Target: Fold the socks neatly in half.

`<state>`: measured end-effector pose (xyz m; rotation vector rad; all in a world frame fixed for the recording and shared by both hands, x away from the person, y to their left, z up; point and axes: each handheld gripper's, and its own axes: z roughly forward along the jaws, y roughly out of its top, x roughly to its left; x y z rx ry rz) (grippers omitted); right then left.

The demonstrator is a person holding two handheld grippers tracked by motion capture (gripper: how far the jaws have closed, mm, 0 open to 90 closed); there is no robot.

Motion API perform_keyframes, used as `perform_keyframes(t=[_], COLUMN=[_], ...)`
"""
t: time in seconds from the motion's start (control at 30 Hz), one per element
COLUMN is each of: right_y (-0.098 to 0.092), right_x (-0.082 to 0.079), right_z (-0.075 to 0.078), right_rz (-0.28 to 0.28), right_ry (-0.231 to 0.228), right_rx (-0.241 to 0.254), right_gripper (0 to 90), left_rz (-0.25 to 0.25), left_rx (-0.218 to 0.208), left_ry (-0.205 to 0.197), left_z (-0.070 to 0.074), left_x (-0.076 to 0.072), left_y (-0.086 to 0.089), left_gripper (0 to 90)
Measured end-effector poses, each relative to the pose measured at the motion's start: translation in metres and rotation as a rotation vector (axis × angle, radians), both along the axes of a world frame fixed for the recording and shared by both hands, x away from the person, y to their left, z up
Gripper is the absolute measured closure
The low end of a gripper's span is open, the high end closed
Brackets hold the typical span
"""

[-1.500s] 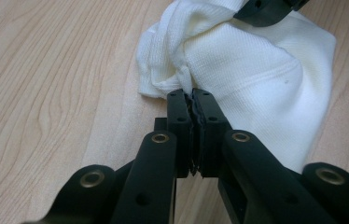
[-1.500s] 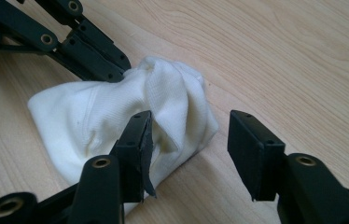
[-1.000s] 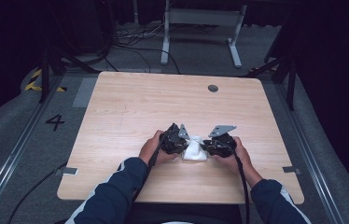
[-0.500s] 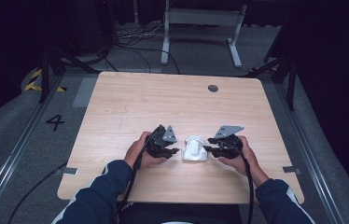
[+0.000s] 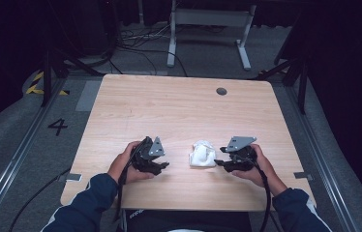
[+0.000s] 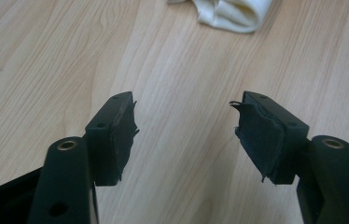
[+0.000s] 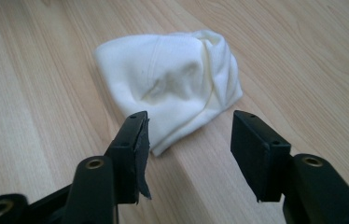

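Note:
A small white bundle of cloth [image 5: 203,154] lies on the wooden table [image 5: 179,111] near its front edge, between my two grippers. My left gripper [image 5: 162,166] stands a hand's width to the left of it; its jaws have just been opening, and nothing is between them [image 6: 185,135]. The cloth [image 6: 231,13] shows at the top of that view. My right gripper [image 5: 220,164] is just right of the cloth [image 7: 170,84]; its jaws have also been opening and stand apart [image 7: 189,140], with the cloth's near edge just beyond the tips, untouched.
A round cable hole [image 5: 221,91] sits near the table's far right. Grey floor with a painted 4 [image 5: 58,126] lies left of the table. A metal stand [image 5: 208,29] and cables are behind it.
Both grippers were together on the cloth a second ago. They have let go and drawn apart, the left farther to the left, leaving the cloth on the table.

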<state>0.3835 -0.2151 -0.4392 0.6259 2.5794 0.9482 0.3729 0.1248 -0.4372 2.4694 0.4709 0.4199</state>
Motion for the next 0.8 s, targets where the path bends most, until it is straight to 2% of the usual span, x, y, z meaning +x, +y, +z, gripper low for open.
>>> perform_keyframes(t=[0.07,0.17,0.2,0.23,0.3,0.47,0.5,0.53,0.8], right_y=[-0.006,-0.011,-0.013,-0.019,-0.022,-0.04,-0.048,-0.052,-0.082], right_x=[-0.003,-0.006,-0.008,-0.01,-0.012,-0.018,-0.021,-0.021,-0.031], right_z=[-0.001,-0.001,-0.002,-0.002,-0.003,-0.005,-0.005,-0.006,-0.012], right_rz=[-0.004,-0.005,-0.008,-0.013,-0.02,-0.055,-0.072,-0.076,-0.133], right_ry=[-0.016,-0.014,-0.013,-0.022,-0.023,-0.027,-0.03,-0.036,-0.026], right_rx=[-0.019,-0.019,-0.019,-0.03,-0.032,-0.033,-0.029,-0.032,-0.012], right_gripper=[42.6,41.5,40.8,39.4,39.0,37.0,35.7,35.3,33.7], left_rz=[0.016,0.02,0.026,0.041,0.05,0.085,0.106,0.106,0.16], left_rx=[0.012,0.017,0.031,0.048,0.057,0.049,0.048,0.048,0.023], left_ry=[-0.011,-0.012,-0.012,-0.031,-0.028,-0.023,-0.03,-0.03,-0.001], left_z=[0.0,-0.002,-0.002,-0.004,-0.004,-0.009,-0.011,-0.011,-0.021], left_x=[-0.003,-0.008,-0.01,-0.012,-0.014,-0.018,-0.019,-0.019,-0.023], left_y=[0.006,0.016,0.02,0.025,0.029,0.046,0.052,0.052,0.076], left_gripper=[32.3,29.8,28.9,28.0,26.7,26.0,25.2,25.2,23.4])
